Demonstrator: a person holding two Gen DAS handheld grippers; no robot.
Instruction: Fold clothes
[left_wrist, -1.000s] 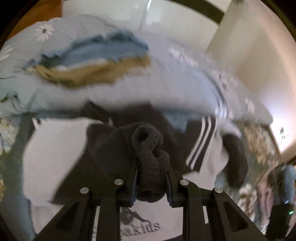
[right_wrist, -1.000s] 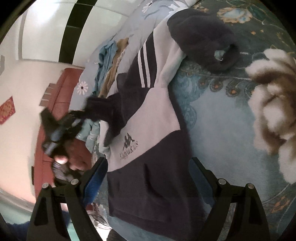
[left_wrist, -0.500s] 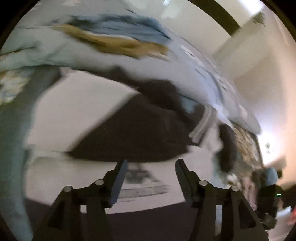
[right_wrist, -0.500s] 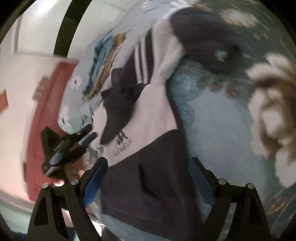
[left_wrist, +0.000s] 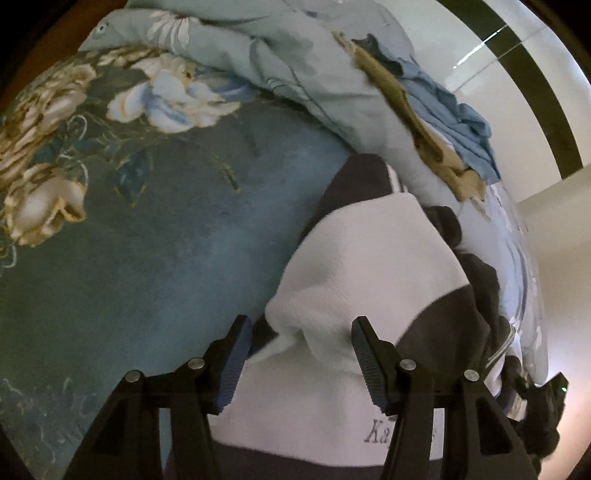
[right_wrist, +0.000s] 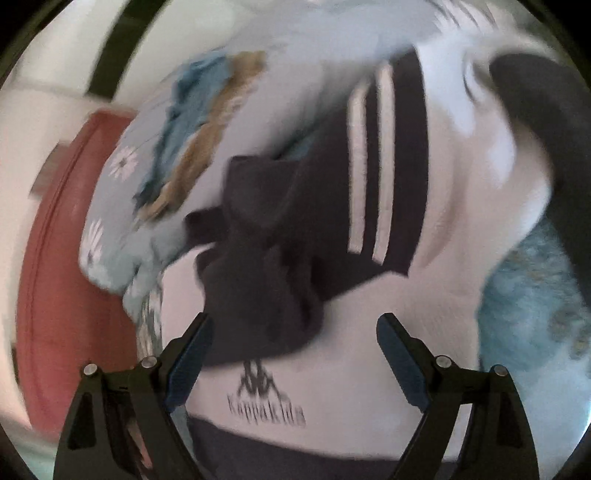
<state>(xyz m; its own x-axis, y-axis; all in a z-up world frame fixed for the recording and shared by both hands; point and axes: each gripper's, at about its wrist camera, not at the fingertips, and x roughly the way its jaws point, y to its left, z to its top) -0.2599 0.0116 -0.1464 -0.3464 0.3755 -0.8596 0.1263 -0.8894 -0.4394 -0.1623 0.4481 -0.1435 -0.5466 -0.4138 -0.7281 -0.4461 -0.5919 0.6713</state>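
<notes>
A white and dark navy sweatshirt (left_wrist: 369, 266) with a printed chest logo lies on the bed. In the left wrist view my left gripper (left_wrist: 301, 358) is open, its jaws on either side of a bunched white fold at the shirt's shoulder. In the right wrist view my right gripper (right_wrist: 293, 354) is open above the chest logo (right_wrist: 266, 402). The dark sleeve (right_wrist: 266, 258) lies folded across the white chest, and the striped sleeve panel (right_wrist: 376, 162) lies behind it. This view is blurred.
A teal floral bedspread (left_wrist: 147, 240) covers the bed. A pale blue quilt (left_wrist: 295, 62) with blue and tan clothes (left_wrist: 436, 122) on it is heaped behind the shirt. A red headboard (right_wrist: 48, 277) stands at the left. The other gripper (left_wrist: 543, 410) shows at the lower right.
My left gripper let go of the dark sleeve, left it across the chest, and moved to the white shoulder fold. My right gripper moved in closer over the logo.
</notes>
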